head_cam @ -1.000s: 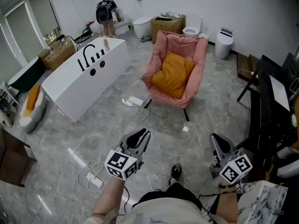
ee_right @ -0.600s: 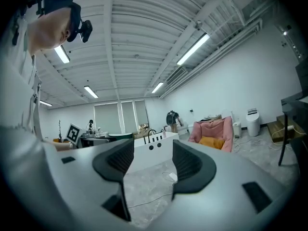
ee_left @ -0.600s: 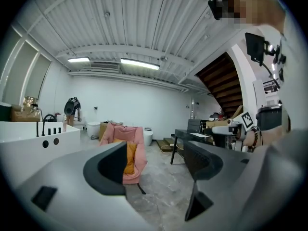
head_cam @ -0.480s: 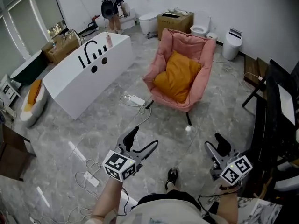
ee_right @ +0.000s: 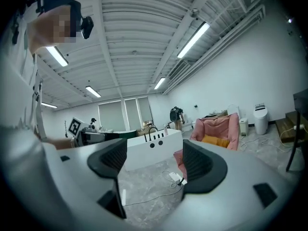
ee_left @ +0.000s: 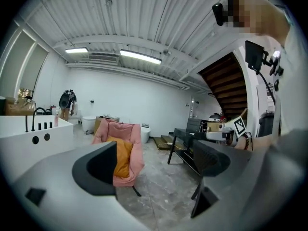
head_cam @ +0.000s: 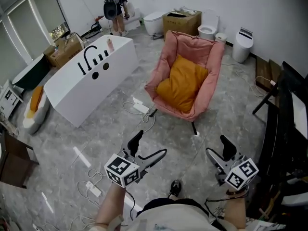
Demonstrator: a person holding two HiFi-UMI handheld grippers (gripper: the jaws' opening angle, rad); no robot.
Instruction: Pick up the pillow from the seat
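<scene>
Pillow (head_cam: 183, 83) between armchair (head_cam: 192, 44) arms, open floor (head_cam: 183, 146) in front.

1. I see the orange pillow (head_cam: 183, 83), plump and creased, leaning tilted against the backrest with its lower edge on the seat cushion.
2. It sits in a pink padded armchair (head_cam: 192, 41) on thin dark legs.

Orange pillow (head_cam: 183, 83) on pink chair (head_cam: 211, 57), white bathtub (head_cam: 72, 88), grey marbled floor (head_cam: 96, 134).
</scene>
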